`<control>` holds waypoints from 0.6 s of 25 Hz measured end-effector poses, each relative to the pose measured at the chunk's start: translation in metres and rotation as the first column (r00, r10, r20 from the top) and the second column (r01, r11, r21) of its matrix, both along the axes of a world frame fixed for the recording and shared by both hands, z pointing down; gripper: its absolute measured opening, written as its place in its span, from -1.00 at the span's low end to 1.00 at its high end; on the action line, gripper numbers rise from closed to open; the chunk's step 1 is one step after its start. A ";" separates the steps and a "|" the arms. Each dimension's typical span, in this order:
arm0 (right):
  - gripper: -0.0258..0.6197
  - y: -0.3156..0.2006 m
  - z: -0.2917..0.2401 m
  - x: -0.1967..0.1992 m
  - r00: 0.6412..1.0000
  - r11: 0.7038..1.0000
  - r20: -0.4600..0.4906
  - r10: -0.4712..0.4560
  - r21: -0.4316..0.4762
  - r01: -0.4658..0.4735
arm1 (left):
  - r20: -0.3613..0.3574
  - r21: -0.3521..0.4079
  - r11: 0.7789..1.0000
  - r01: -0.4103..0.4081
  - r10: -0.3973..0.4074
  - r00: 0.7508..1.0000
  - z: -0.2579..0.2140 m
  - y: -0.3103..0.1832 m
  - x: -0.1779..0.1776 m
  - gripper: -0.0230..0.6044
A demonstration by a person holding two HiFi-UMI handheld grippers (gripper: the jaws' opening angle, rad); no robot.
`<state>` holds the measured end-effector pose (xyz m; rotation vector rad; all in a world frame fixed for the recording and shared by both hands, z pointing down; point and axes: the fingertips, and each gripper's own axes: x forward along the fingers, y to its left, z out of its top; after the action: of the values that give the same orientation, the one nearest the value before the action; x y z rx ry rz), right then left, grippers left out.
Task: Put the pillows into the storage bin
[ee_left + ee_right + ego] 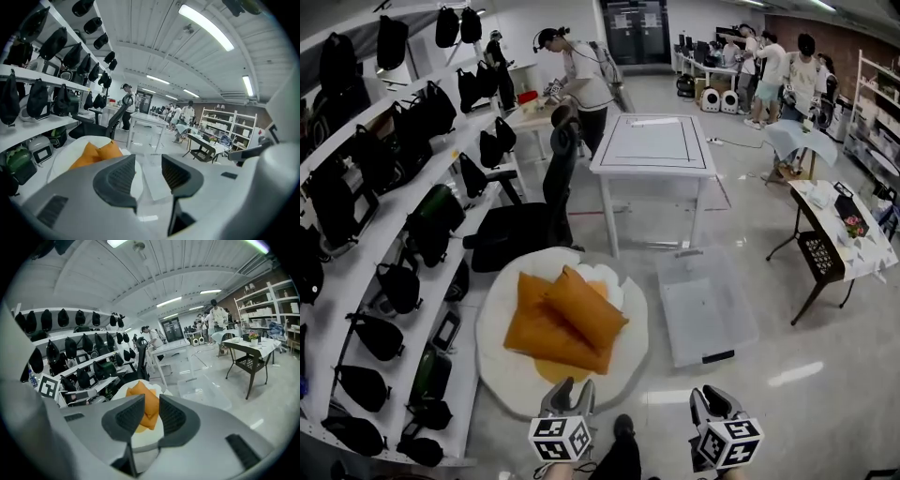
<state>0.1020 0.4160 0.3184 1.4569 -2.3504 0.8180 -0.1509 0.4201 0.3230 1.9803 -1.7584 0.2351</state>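
Note:
Two orange pillows (565, 319) lie stacked on a round white rug (502, 366) on the floor. They also show in the left gripper view as the pillows (96, 153) and in the right gripper view as the pillows (142, 392). A clear plastic storage bin (708, 314) stands on the floor to the right of the rug. My left gripper (568, 392) hovers at the rug's near edge, open and holding nothing. My right gripper (711, 401) is lower right, in front of the bin, open and holding nothing. Both are well short of the pillows.
Shelves (394, 234) with black bags and gear run along the left. A black office chair (534, 220) and a white table (653, 141) stand beyond the rug. A folding table (844, 234) is at right. People work at the back.

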 end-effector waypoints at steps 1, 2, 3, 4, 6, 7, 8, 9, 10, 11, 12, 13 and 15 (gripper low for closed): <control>-0.67 -0.015 0.001 -0.008 1.000 1.000 -0.001 0.000 -0.004 0.000 | -0.003 -0.002 1.000 -0.001 0.001 1.000 0.002 -0.014 -0.007 -0.43; -0.67 -0.030 0.001 -0.017 1.000 1.000 -0.002 -0.001 -0.006 0.001 | -0.005 -0.005 1.000 0.001 -0.001 1.000 0.003 -0.028 -0.014 -0.43; -0.67 -0.045 0.000 -0.026 1.000 1.000 -0.002 -0.004 -0.006 0.004 | -0.007 -0.007 1.000 0.005 -0.005 1.000 0.004 -0.042 -0.022 -0.42; -0.67 -0.059 -0.001 -0.036 1.000 1.000 -0.002 -0.008 -0.007 0.008 | -0.012 -0.010 1.000 0.013 -0.013 1.000 0.005 -0.054 -0.030 -0.42; -0.67 -0.086 -0.002 -0.057 1.000 1.000 -0.004 -0.018 -0.010 0.018 | -0.023 -0.013 0.999 0.031 -0.031 0.999 0.007 -0.078 -0.049 -0.41; -0.67 -0.098 -0.002 -0.067 1.000 1.000 -0.005 -0.022 -0.013 0.022 | -0.027 -0.014 0.999 0.039 -0.039 0.999 0.008 -0.090 -0.058 -0.41; -0.67 -0.110 -0.002 -0.076 1.000 1.000 -0.005 -0.027 -0.015 0.027 | -0.030 -0.014 0.999 0.045 -0.045 0.999 0.009 -0.100 -0.066 -0.40; -0.67 -0.120 -0.003 -0.085 0.999 0.999 -0.006 -0.032 -0.017 0.032 | -0.032 -0.014 0.999 0.049 -0.049 0.998 0.009 -0.110 -0.073 -0.40; -0.67 -0.129 -0.003 -0.093 0.999 0.999 -0.008 -0.039 -0.017 0.039 | -0.034 -0.014 0.999 0.053 -0.053 0.998 0.010 -0.119 -0.080 -0.40; -0.67 -0.138 -0.004 -0.100 0.999 0.999 -0.011 -0.045 -0.016 0.045 | -0.035 -0.014 0.998 0.058 -0.058 0.998 0.011 -0.127 -0.086 -0.39; -0.67 -0.146 -0.004 -0.107 0.999 0.999 -0.015 -0.052 -0.017 0.052 | -0.038 -0.015 0.998 0.065 -0.066 0.997 0.013 -0.133 -0.092 -0.39; -0.67 -0.153 -0.004 -0.113 0.998 0.998 -0.020 -0.059 -0.018 0.059 | -0.043 -0.018 0.997 0.076 -0.076 0.996 0.015 -0.139 -0.098 -0.38; -0.67 -0.166 -0.003 -0.124 0.997 0.997 -0.029 -0.075 -0.022 0.075 | -0.053 -0.027 0.995 0.098 -0.100 0.994 0.018 -0.147 -0.109 -0.38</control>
<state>-0.0218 0.2505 0.3154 1.3541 -2.3516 0.7937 -0.2597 0.2731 0.3413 1.8595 -1.8054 0.1673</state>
